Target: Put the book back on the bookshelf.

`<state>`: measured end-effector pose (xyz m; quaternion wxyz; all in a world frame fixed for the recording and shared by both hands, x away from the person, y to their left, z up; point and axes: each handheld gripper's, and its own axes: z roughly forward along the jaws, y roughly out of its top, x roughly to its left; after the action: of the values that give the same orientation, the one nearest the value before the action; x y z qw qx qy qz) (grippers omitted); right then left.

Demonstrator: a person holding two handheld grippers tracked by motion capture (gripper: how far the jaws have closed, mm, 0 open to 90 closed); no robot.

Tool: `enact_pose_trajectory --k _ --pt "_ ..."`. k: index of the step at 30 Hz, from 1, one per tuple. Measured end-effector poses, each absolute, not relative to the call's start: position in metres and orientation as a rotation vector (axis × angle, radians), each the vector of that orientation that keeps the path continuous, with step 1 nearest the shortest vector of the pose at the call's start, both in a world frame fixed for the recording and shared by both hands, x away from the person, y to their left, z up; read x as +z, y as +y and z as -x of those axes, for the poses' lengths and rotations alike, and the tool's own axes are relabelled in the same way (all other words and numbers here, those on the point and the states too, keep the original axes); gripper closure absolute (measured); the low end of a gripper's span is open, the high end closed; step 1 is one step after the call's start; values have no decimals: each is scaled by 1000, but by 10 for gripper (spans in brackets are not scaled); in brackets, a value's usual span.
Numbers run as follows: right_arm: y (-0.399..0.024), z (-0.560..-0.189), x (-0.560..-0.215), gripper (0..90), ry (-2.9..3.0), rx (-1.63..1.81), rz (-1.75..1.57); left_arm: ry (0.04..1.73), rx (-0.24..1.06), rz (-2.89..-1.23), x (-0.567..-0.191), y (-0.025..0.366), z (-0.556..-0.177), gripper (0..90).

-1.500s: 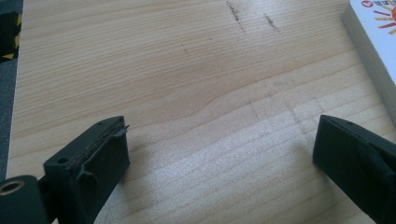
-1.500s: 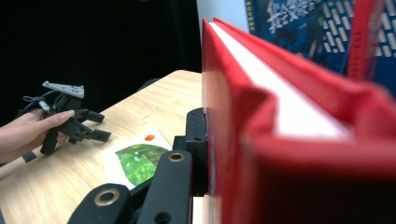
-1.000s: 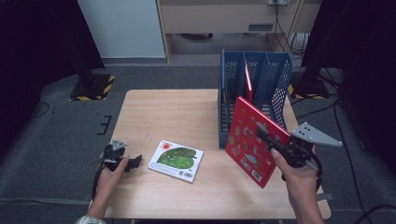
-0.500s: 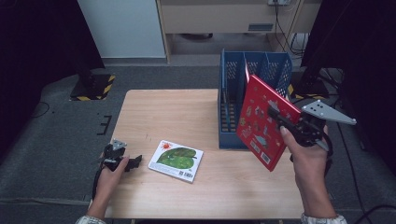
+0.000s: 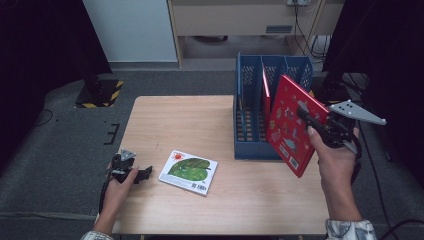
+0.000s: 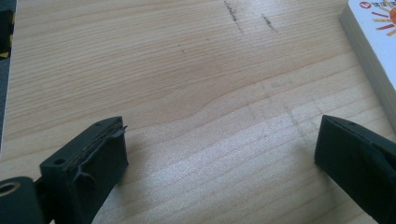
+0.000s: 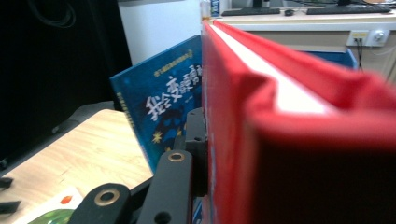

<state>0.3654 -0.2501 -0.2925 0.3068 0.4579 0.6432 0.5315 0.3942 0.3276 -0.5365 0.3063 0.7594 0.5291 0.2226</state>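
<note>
Grey carpet is surrounding the pale wooden worktop (image 5: 200, 120) where I am working. My right claw (image 5: 306, 114) is clamping a red book (image 5: 289, 125), holding it tilted in the air just beside the blue file rack (image 5: 249, 107). My left claw (image 5: 142, 173) is resting wide open on the worktop, near a green picture book (image 5: 189, 171) lying flat

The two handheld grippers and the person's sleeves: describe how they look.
Both are black. The left gripper has blocky matte jaws and a black cable trailing from it. The right gripper carries a grey three-cornered plate on top. A patterned sleeve cuff in pale and dark tones shows at each wrist.
</note>
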Motion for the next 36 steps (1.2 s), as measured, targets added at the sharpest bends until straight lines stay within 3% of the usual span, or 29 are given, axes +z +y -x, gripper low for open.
enact_pose_trajectory --k 36 --pt "-234 -442 -297 796 1628 1256 -1296 1391 583 -2013 -537 325 -395 11"
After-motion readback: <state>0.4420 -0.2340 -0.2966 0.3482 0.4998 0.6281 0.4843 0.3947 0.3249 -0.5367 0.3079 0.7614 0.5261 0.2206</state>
